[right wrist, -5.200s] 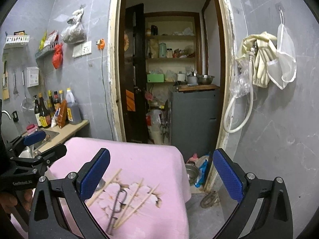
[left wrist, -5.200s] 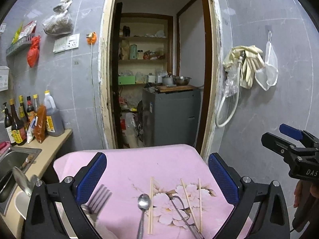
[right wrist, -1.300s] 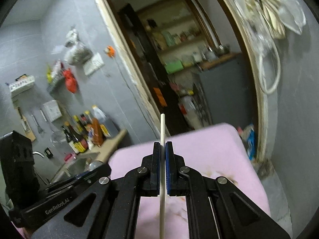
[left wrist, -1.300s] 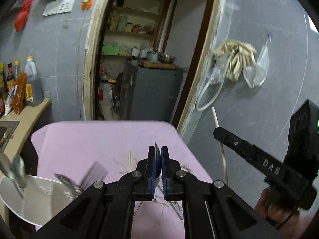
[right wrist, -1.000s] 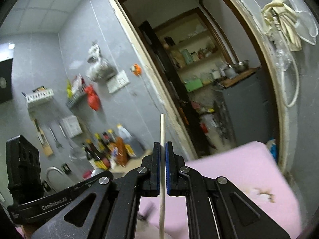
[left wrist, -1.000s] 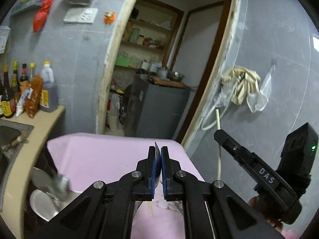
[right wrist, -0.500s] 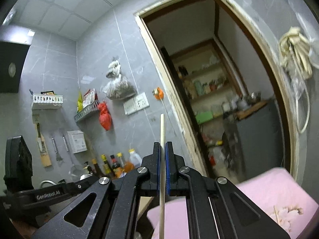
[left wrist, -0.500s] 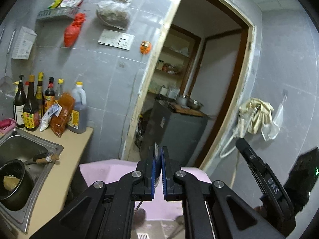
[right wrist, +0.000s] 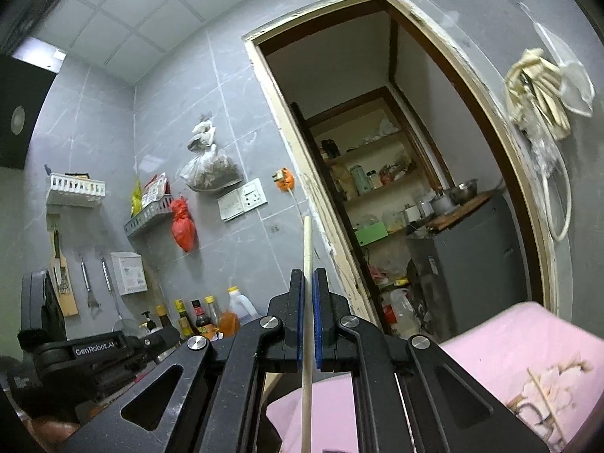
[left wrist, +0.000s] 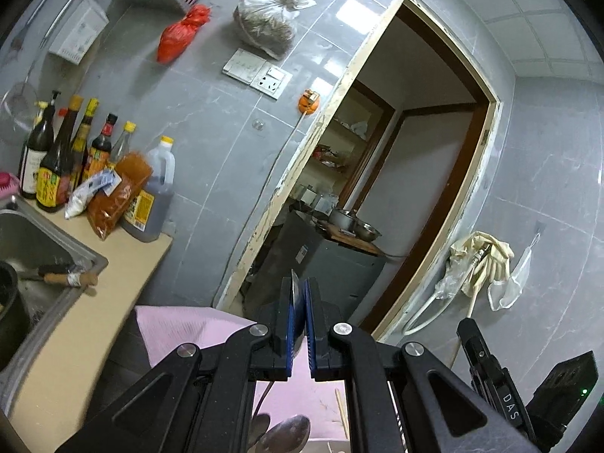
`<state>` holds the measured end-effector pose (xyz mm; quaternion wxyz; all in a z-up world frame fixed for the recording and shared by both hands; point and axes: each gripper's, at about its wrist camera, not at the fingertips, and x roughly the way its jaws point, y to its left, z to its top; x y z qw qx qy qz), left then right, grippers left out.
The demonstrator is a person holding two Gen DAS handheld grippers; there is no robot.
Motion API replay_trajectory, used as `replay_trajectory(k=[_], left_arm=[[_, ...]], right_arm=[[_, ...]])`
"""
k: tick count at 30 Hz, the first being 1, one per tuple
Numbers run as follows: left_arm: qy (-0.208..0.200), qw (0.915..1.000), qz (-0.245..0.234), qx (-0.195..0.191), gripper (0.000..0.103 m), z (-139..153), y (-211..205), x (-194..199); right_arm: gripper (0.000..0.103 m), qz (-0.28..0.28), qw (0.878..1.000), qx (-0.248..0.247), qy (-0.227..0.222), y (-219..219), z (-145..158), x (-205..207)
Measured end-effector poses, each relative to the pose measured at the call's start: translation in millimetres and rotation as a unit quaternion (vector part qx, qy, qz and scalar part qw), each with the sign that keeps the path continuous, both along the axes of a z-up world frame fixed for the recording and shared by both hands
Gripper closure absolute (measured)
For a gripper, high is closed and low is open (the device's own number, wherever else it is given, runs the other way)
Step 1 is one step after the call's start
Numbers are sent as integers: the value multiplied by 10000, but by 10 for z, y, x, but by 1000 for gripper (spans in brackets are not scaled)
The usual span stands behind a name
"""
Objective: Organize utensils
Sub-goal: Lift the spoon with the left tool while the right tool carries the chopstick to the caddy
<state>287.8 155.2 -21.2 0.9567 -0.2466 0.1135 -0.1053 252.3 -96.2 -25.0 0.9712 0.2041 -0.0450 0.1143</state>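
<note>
My left gripper point(left wrist: 298, 302) is shut on the rim of a metal plate point(left wrist: 293, 290), seen edge-on between the pads. Spoon bowls point(left wrist: 287, 434) show below it, low in the left wrist view. My right gripper point(right wrist: 308, 294) is shut on a pale wooden chopstick point(right wrist: 307, 249) that stands upright. The right gripper point(left wrist: 490, 377) with its chopstick also shows at the lower right of the left wrist view. The left gripper point(right wrist: 94, 347) shows at the lower left of the right wrist view. Both are raised above the pink cloth point(right wrist: 528, 339).
More chopsticks point(right wrist: 543, 389) lie on the flowered part of the cloth. A sink point(left wrist: 30, 234) and counter point(left wrist: 113, 287) with sauce bottles point(left wrist: 64, 162) stand at left. An open doorway point(right wrist: 396, 188) with shelves is ahead. Gloves point(right wrist: 536, 87) hang on the right wall.
Both grippers, open five seconds ago, are now shut, the left on the plate, the right on a chopstick. Over the last second both have tilted upward.
</note>
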Motion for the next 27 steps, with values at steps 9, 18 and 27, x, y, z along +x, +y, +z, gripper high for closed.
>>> replay_trajectory(k=[9, 18, 27], left_arm=[[21, 9997, 42, -237, 97, -219, 49, -63], [5, 9995, 92, -304, 98, -384, 71, -242], [-101, 9983, 157, -549, 98, -549, 110, -247]], right_arm=[[99, 11, 9996, 245, 134, -29, -247, 51], [99, 91, 9996, -12, 267, 26, -408, 33], [99, 79, 9989, -268, 381, 50, -516, 6]])
